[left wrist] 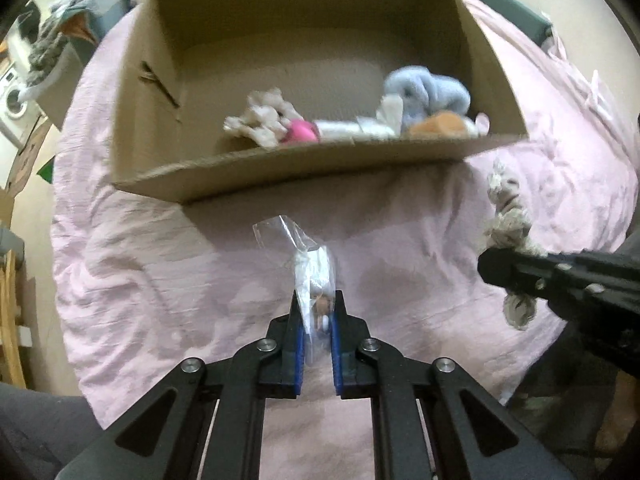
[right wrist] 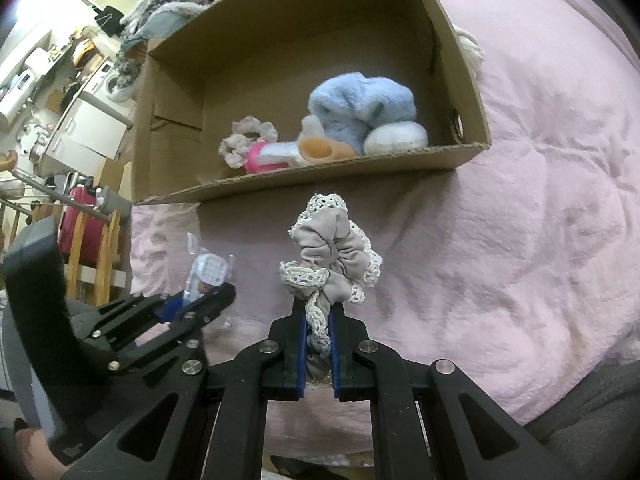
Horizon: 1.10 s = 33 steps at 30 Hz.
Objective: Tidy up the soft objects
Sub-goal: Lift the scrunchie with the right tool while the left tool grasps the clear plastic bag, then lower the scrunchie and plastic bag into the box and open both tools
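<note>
A matt brown corrugated cardboard box (right wrist: pixel 460 76) is seen, its cut edges rough. It is set on a pink bedcover (right wrist: pixel 540 200) of soft, crinkled cloth. Inside the box, a fluffy light-blue plush toy (right wrist: pixel 360 108) of deep pile is shown. A scrunchie (right wrist: pixel 334 252) of smooth grey fabric, edged in open white lace, is gripped by the right gripper (right wrist: pixel 319 312), whose matt black plastic arms are fitted with shiny metal pins and blue pads. A glossy, clear, creased plastic packet (left wrist: pixel 308 276), possibly cellophane, is pinched in the left gripper (left wrist: pixel 318 312).
</note>
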Available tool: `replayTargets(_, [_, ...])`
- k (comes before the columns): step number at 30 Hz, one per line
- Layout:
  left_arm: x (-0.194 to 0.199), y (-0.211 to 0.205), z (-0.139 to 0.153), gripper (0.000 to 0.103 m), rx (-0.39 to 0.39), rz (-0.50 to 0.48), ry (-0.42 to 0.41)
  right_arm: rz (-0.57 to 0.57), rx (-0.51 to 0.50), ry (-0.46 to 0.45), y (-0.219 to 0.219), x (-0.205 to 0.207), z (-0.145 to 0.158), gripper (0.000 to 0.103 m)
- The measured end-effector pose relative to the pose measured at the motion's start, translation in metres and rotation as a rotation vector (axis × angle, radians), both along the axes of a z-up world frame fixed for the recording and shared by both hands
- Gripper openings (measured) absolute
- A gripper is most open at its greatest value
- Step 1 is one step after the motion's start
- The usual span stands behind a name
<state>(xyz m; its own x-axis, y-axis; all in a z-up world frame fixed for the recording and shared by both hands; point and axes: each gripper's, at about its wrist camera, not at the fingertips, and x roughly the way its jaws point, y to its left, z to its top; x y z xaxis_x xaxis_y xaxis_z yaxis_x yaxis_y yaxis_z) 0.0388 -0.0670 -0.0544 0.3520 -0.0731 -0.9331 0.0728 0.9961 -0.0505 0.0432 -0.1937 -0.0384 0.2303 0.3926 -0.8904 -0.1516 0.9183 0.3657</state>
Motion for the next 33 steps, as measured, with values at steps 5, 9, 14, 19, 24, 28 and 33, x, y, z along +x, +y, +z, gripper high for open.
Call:
replayTargets(5, [0.003,0.022,0.051,0.01,-0.045,0.044,-0.104,0.019,0.012,-0.083,0.001,-0.003,0.02,0.011])
replayTargets(9, [0.009,0.036,0.091,0.01,-0.029,0.061,-0.208,0.041,0.043,-0.161,0.006,-0.001,0.042,0.011])
replayTargets(14, [0.027,0.051,0.112,0.01,-0.036,0.087,-0.263,0.072,0.083,-0.245,0.013,0.012,0.069,0.011])
replayTargets(19, [0.049,0.059,0.115,0.01,-0.006,0.105,-0.285,0.106,0.087,-0.304,0.025,0.037,0.084,0.011])
replayTargets(24, [0.062,0.059,0.097,0.01,0.017,0.104,-0.309,0.084,0.102,-0.304,0.026,0.064,0.075,0.011])
replayTargets(28, [0.068,0.058,0.075,0.01,0.029,0.102,-0.293,0.066,0.105,-0.278,0.027,0.074,0.055,0.011])
replayTargets(33, [0.073,0.058,0.064,0.01,0.035,0.093,-0.27,0.076,0.057,-0.24,0.033,0.075,0.031,0.011])
